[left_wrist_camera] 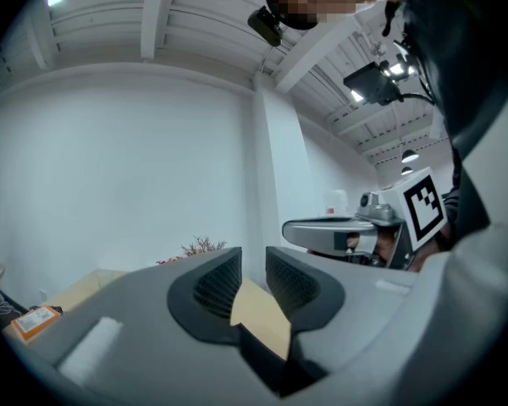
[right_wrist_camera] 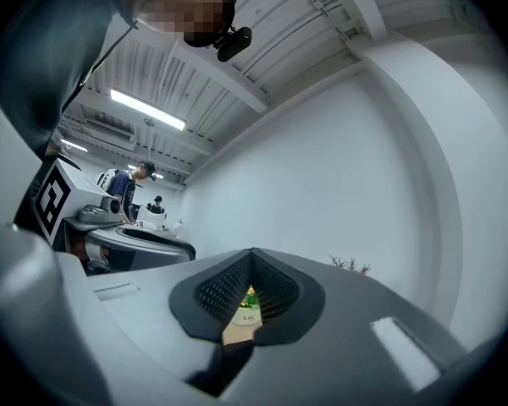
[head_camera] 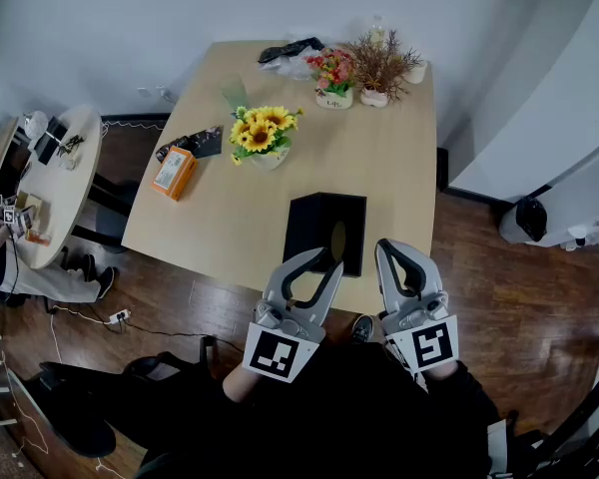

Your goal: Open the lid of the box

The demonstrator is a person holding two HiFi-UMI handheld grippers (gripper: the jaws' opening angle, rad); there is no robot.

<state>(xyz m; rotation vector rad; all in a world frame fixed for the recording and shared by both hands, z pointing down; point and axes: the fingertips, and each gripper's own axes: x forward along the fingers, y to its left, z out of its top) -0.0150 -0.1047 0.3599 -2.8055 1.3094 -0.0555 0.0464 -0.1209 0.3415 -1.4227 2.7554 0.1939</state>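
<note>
A flat black box (head_camera: 319, 223) with its lid down lies near the front edge of the wooden table (head_camera: 399, 178). My left gripper (head_camera: 330, 264) hovers just in front of the box's near edge. Its jaws stand a narrow gap apart with nothing between them (left_wrist_camera: 254, 265). My right gripper (head_camera: 383, 246) is to the right of the box, over the table's front edge, with its fingertips pressed together on nothing (right_wrist_camera: 251, 256). Both gripper views tilt up toward the wall and ceiling, so the box is hidden in them.
Behind the box stands a pot of sunflowers (head_camera: 263, 133), with an orange packet (head_camera: 174, 173) to its left. Pink flowers (head_camera: 332, 76), a dried plant (head_camera: 379, 68) and a black bag (head_camera: 290, 50) sit at the far edge. A round side table (head_camera: 50, 183) stands at left.
</note>
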